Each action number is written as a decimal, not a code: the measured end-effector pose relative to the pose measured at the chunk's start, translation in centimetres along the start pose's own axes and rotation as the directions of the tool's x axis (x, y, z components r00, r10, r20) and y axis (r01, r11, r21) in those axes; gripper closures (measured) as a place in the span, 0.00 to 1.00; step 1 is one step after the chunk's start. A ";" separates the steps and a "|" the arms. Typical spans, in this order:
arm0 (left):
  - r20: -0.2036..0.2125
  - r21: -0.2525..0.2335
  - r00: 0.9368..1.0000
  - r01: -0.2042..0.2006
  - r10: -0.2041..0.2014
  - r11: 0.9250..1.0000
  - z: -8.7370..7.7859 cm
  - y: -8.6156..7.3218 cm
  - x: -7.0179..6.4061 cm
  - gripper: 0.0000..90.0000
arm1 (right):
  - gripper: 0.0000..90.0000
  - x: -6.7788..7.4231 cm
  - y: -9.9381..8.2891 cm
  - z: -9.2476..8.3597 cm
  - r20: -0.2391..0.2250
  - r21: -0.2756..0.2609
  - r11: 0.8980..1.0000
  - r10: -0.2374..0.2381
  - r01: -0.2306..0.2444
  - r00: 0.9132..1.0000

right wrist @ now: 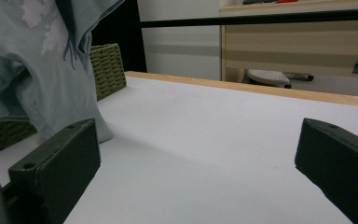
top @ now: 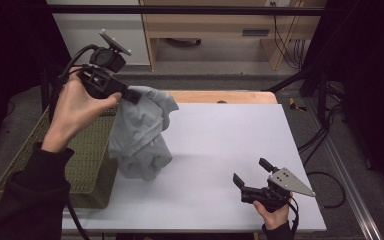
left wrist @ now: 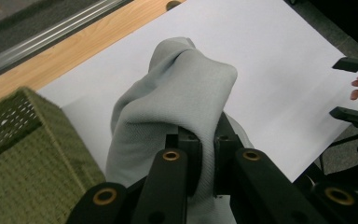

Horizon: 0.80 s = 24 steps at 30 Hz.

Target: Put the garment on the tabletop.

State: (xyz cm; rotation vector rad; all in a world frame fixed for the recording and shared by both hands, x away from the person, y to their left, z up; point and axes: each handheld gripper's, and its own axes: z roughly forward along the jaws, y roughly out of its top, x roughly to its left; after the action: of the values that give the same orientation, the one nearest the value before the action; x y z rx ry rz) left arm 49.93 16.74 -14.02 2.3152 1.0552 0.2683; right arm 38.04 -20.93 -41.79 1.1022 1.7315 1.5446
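Note:
A pale grey-blue garment point(top: 141, 132) hangs in folds over the left part of the white table point(top: 220, 150), its lower end touching the tabletop. My left gripper point(top: 132, 96) is raised above the basket's right side and is shut on the garment's top. In the left gripper view the cloth point(left wrist: 182, 88) is pinched between my jaws, with the left gripper point(left wrist: 206, 161) clamped on it. My right gripper point(top: 252, 172) rests near the table's front right, open and with nothing in it. In the right gripper view the garment point(right wrist: 32, 65) hangs at the far left beyond my wide-apart jaws.
A green woven basket point(top: 87, 150) stands against the table's left edge, under my left forearm. A wooden strip point(top: 220, 96) runs along the table's far edge. Cables trail on the floor at the right point(top: 325, 135). Wooden furniture stands behind the table.

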 end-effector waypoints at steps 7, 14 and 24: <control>0.036 -0.009 0.997 -0.062 0.062 0.998 1.2 1.5 -2.6 0.95 | 0.00 0.0 -0.1 0.1 -0.007 -0.008 1.000 -0.004 0.004 1.000; 0.073 -0.029 0.991 -0.114 0.115 0.993 2.4 2.4 -5.1 0.95 | 0.00 0.2 -0.2 0.1 -0.012 0.002 1.000 -0.008 0.008 1.000; 0.094 -0.001 0.986 -0.138 0.137 0.990 6.1 1.9 -5.4 0.95 | 0.00 0.2 -0.3 0.1 -0.008 0.004 1.000 -0.020 0.020 1.000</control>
State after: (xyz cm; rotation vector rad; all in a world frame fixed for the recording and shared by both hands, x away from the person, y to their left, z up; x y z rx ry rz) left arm 49.97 9.21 -17.65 2.3843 0.8529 0.2082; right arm 37.98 -20.66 -42.08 1.0791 1.7469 1.5357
